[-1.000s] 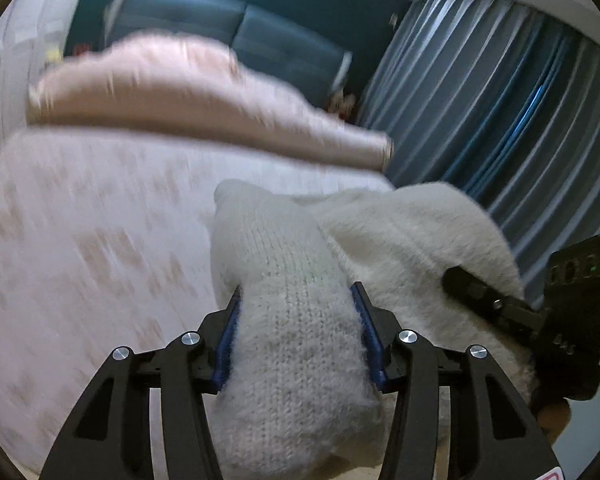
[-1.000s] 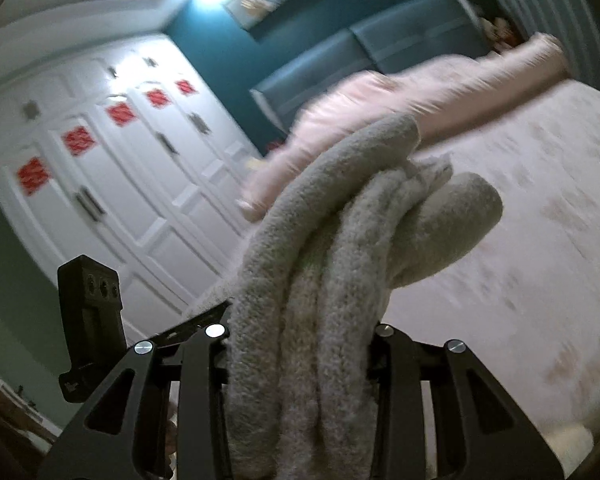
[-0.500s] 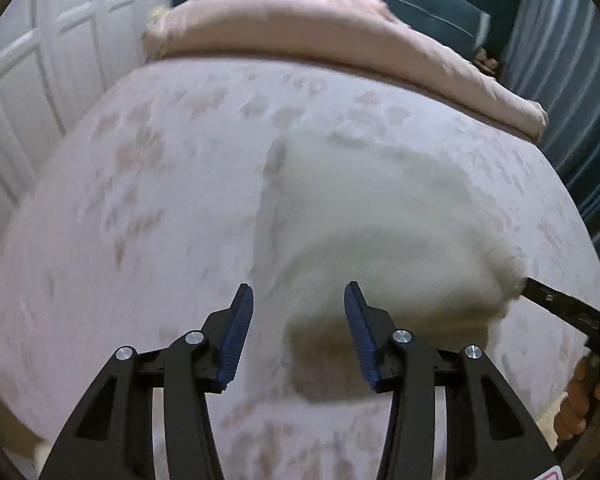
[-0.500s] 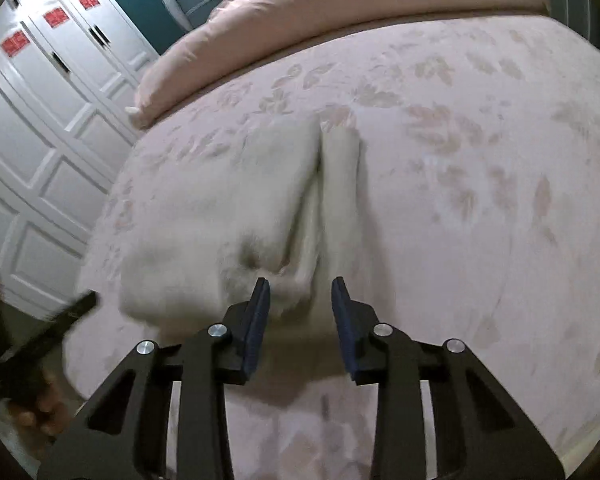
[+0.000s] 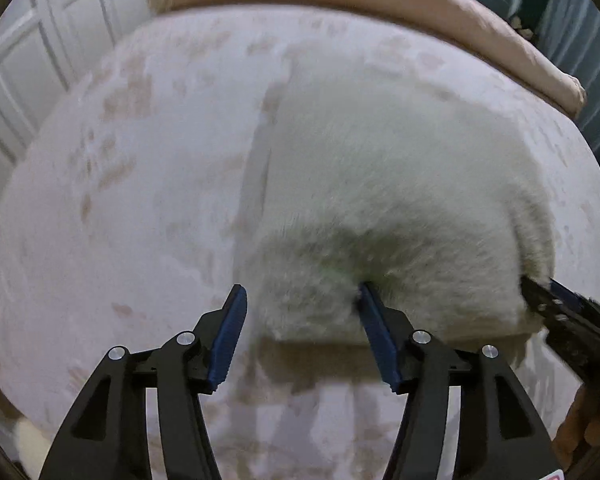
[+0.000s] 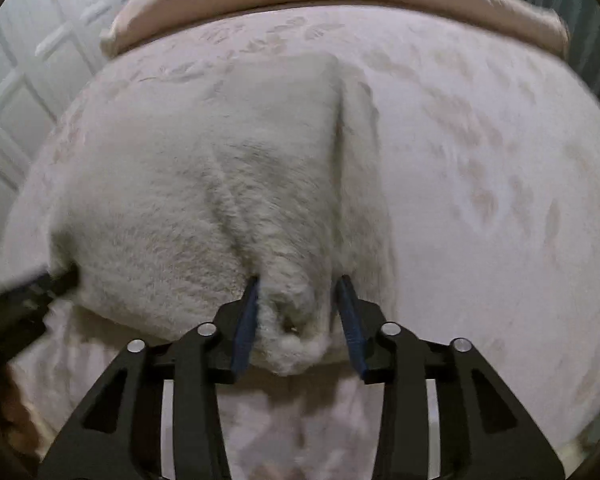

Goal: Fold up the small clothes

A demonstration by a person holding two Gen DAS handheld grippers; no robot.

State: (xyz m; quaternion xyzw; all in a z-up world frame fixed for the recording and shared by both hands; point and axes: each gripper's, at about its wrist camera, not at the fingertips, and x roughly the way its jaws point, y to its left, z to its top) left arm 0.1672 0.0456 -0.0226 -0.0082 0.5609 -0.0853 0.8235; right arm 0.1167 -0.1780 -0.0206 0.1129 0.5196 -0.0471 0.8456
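Floral bedspread (image 5: 112,184) carries the fluffy white garment (image 5: 380,184) near its front edge. Left gripper (image 5: 300,336) has just been opening, hem loose between the jaws; right gripper (image 6: 298,326) likewise. Release step judged; smoothing is needed next.

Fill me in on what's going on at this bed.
A person is folding a fluffy white garment on the floral bedspread, one hand-held gripper in each hand. The left hand-held gripper has just been opening, its jaws loose around the garment's near corner. The right hand-held gripper straddles a bunched fold at the other corner, also just opening.
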